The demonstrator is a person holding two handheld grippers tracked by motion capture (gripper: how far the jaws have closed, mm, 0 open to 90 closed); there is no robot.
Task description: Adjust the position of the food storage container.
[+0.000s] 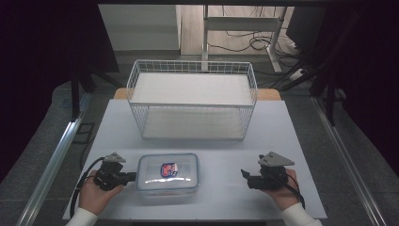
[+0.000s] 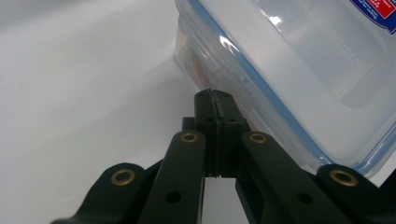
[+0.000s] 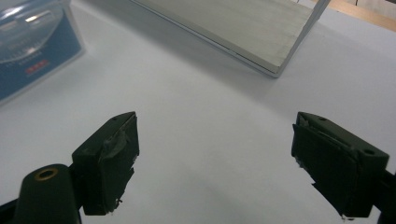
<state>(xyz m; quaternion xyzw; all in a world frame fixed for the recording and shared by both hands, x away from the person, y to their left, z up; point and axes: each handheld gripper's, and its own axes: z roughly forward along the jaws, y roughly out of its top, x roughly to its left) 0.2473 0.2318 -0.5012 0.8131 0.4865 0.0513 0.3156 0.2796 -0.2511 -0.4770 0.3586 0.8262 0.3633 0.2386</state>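
Left gripper (image 1: pixel 132 176): jaws pressed flat together, nothing visibly between them, tips right at the left wall of the clear food container (image 1: pixel 168 173). In the left gripper view the closed tips (image 2: pixel 215 95) sit under the lid's blue-edged rim, touching or nearly so; can't tell whether they pinch a latch flap.

Right gripper (image 1: pixel 244 174): jaws spread wide, empty, resting at 3 o'clock of the container, well apart from it.

Container sits lid-on at the near middle of the white table (image 1: pixel 291 155), wire basket (image 1: pixel 193 99) at its 12 o'clock.

My read: the step is working the left side of the container, a latch or a nudge. To do it well:
- keep the closed tips low under the rim, lever slowly
- bring the right gripper in at 3 o'clock to brace the far wall; otherwise the box will likely slide
- watch for tip slip on smooth plastic
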